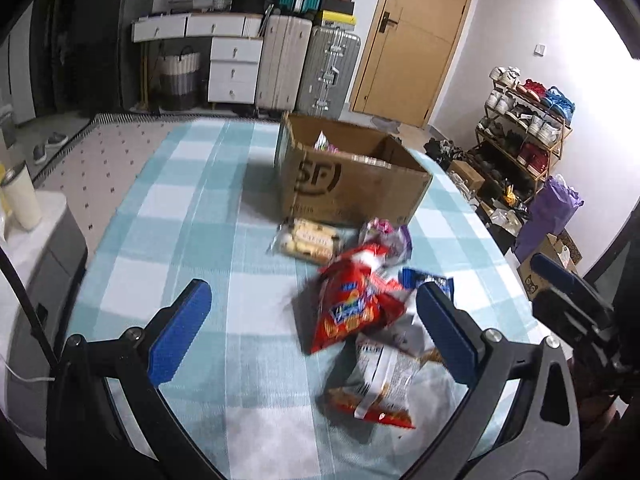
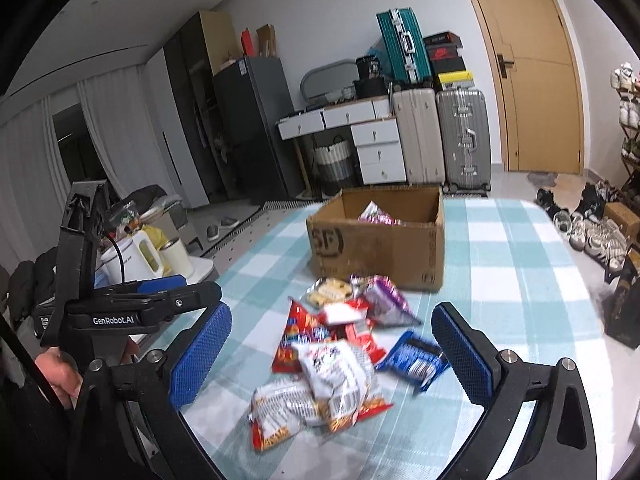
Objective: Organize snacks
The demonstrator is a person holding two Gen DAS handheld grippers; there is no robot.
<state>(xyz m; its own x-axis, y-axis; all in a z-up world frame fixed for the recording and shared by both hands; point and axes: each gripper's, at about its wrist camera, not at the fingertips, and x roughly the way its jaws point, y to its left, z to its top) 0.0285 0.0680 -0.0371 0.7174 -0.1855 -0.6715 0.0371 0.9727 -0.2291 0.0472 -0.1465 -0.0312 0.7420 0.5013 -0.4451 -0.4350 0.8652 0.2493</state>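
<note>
A pile of snack packs lies on the checked tablecloth in front of an open cardboard box (image 1: 352, 184) (image 2: 380, 248). The pile holds a red bag (image 1: 352, 308) (image 2: 294, 336), white-and-orange bags (image 1: 380, 380) (image 2: 336, 368), a blue pack (image 1: 424, 278) (image 2: 416, 356), a purple pack (image 1: 386, 236) (image 2: 384, 300) and a yellow biscuit pack (image 1: 308, 240) (image 2: 328, 290). My left gripper (image 1: 312, 330) hangs open above the pile's left side, holding nothing. Over the near packs my right gripper (image 2: 332, 356) stands wide open and holds nothing. Some packs lie inside the box.
The table (image 1: 180, 208) has bare cloth left of the pile. A side unit with a white cup (image 1: 22, 196) and a kettle (image 2: 132, 260) stands off the left edge. Suitcases (image 2: 464, 136), drawers and a door are behind; a shoe rack (image 1: 524, 132) stands right.
</note>
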